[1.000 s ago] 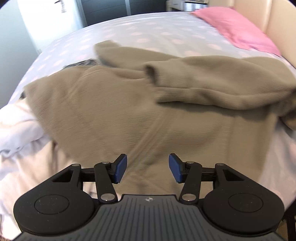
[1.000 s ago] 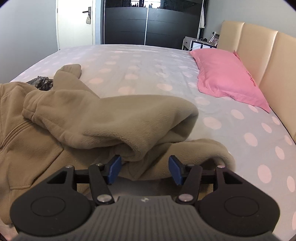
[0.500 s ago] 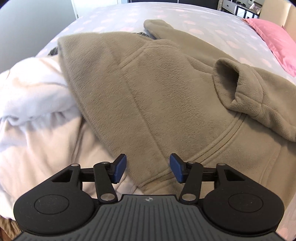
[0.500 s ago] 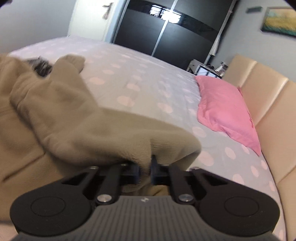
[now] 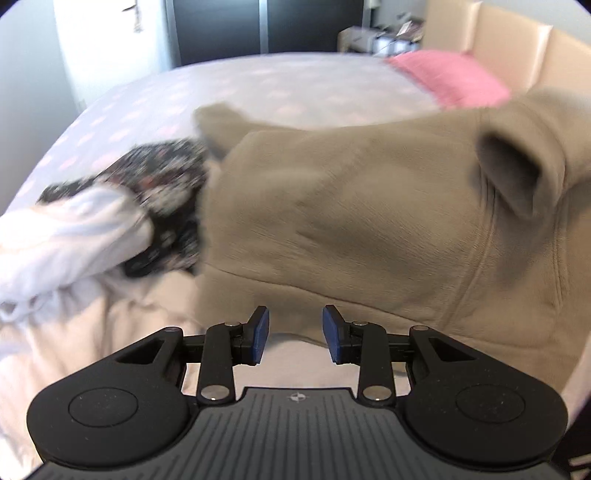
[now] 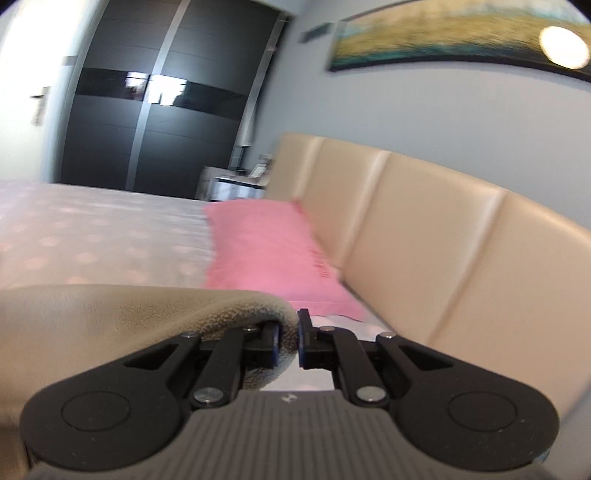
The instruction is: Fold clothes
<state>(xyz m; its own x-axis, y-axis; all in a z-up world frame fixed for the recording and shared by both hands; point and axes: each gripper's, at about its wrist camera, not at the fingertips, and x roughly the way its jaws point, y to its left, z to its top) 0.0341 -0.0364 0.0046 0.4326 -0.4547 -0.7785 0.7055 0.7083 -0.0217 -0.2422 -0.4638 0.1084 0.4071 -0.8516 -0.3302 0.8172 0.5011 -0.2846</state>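
This is a bedroom in a home. A bed [image 6: 92, 236] with a dotted cover fills the view, a pink pillow [image 6: 266, 251] and padded headboard [image 6: 424, 236] at three o'clock. A dark wardrobe [image 6: 155, 122] stands at eleven o'clock, and a painting [image 6: 443, 33] hangs at one o'clock.

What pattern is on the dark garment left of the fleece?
Small pale floral print on black crumpled garment, blurred; left wrist view shows it best.

Left tongs [image 5: 295, 334] closing, right tongs [image 6: 287, 341] clamped
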